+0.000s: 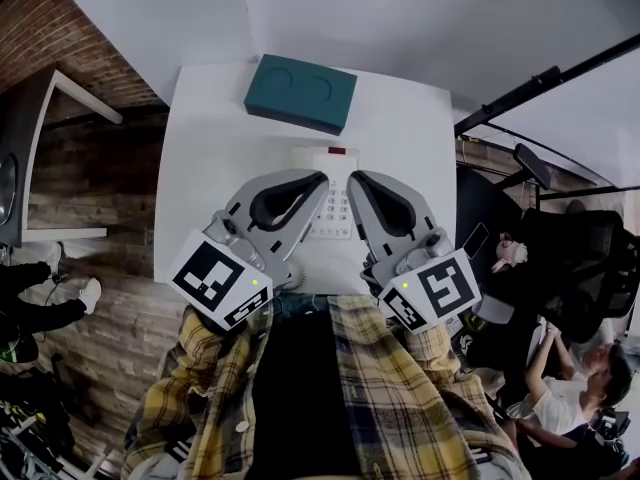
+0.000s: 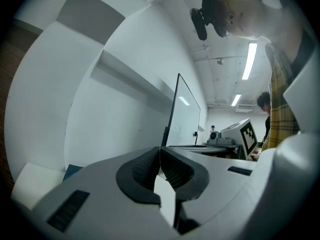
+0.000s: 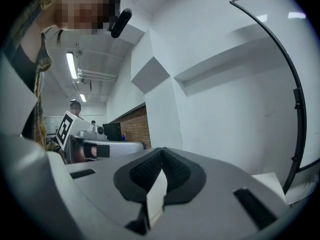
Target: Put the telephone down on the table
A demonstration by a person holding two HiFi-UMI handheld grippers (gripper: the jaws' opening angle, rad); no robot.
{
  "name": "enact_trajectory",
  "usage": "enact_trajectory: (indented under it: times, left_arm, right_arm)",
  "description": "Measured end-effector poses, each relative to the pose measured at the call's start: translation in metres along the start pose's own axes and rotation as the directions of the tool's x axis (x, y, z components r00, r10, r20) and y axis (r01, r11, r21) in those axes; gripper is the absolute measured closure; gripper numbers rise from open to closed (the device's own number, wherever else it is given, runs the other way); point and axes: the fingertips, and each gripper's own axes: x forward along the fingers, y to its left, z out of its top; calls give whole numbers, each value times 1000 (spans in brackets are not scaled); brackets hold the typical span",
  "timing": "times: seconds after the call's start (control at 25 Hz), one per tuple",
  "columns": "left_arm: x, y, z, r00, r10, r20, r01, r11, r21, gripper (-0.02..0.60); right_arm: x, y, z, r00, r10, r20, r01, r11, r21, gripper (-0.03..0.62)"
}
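The white telephone (image 1: 335, 206) lies on the white table (image 1: 210, 158), its keypad showing between my two grippers and a small red window at its far end. My left gripper (image 1: 322, 176) and right gripper (image 1: 352, 176) hover side by side over the phone, tips close together. In the left gripper view the left gripper (image 2: 160, 150) has its dark pads pressed together with nothing between them. The right gripper (image 3: 161, 151) looks the same in its own view: pads meet, nothing held. Both point about level toward white walls.
A teal box (image 1: 300, 92) sits at the table's far edge behind the phone. A brick wall and shelf (image 1: 60, 168) stand to the left. At the right are black poles (image 1: 520, 93), office chairs and a seated person (image 1: 570, 388).
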Motion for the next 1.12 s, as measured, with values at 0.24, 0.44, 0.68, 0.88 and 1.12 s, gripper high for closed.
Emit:
enact_trajectory:
  times: [0.24, 0.44, 0.68, 0.88, 1.12]
  left_arm:
    - [3, -2, 1, 1000, -7, -6, 7, 1000, 0, 565]
    - [4, -2, -1, 1000, -2, -8, 2, 1000, -4, 565]
    - [6, -3, -6, 1000, 1, -19, -1, 1000, -19, 565]
    - [9, -4, -9, 1000, -11, -28, 10, 1000, -26, 565]
    - [14, -6, -11, 999, -19, -34, 18, 999, -28, 565]
  right_arm:
    - [-1, -4, 0, 1000, -1, -6, 1, 1000, 8, 569]
    - [-1, -4, -1, 1000, -1, -14, 1, 1000, 9, 569]
    - [-3, -6, -3, 1000, 8, -17, -8, 1000, 13, 569]
    - [-3, -8, -5, 1000, 3, -23, -2, 1000, 10, 569]
    - [-4, -8, -6, 999, 11, -35, -11, 1000, -5, 569]
